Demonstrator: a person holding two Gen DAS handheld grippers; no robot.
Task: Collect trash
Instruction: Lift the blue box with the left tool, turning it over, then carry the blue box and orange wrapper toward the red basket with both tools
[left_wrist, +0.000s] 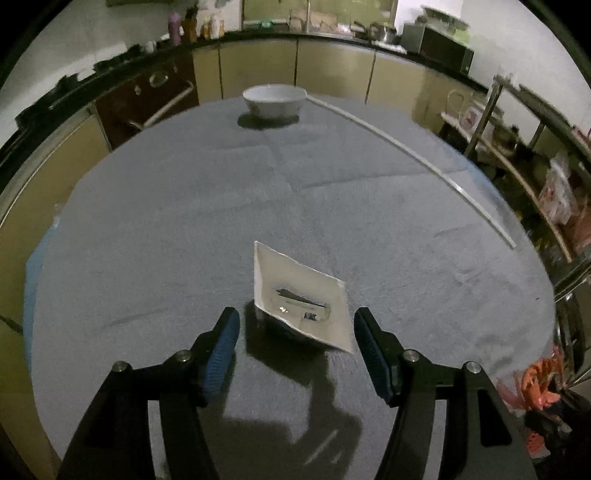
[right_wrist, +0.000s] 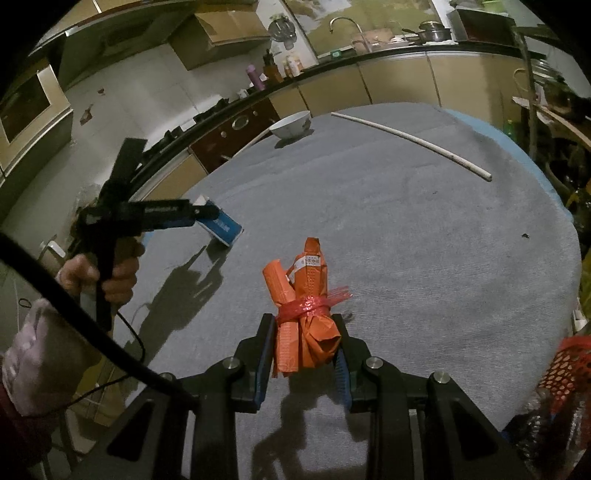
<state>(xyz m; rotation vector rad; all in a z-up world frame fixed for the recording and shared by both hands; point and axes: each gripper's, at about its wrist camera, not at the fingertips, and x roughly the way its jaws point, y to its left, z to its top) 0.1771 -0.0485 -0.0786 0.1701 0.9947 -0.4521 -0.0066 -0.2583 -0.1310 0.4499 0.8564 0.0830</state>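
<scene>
A small white carton (left_wrist: 301, 299) with a blue side (right_wrist: 221, 227) rests tilted on the grey table cloth (left_wrist: 166, 221). My left gripper (left_wrist: 297, 314) is open, its blue pads on either side of the carton's near end and clear of it. The right wrist view shows that gripper (right_wrist: 207, 218) at the left, held by a person's hand (right_wrist: 118, 277), with its tip at the carton. My right gripper (right_wrist: 303, 321) is shut on an orange wrapper bundle (right_wrist: 306, 295) tied with red netting, which sticks out past the fingers above the cloth.
A white bowl (left_wrist: 274, 98) stands at the far edge of the table. A long white stick (left_wrist: 406, 147) lies along the far right side. Red netting (right_wrist: 565, 365) bunches at the near right edge. Kitchen counters and shelves surround the table.
</scene>
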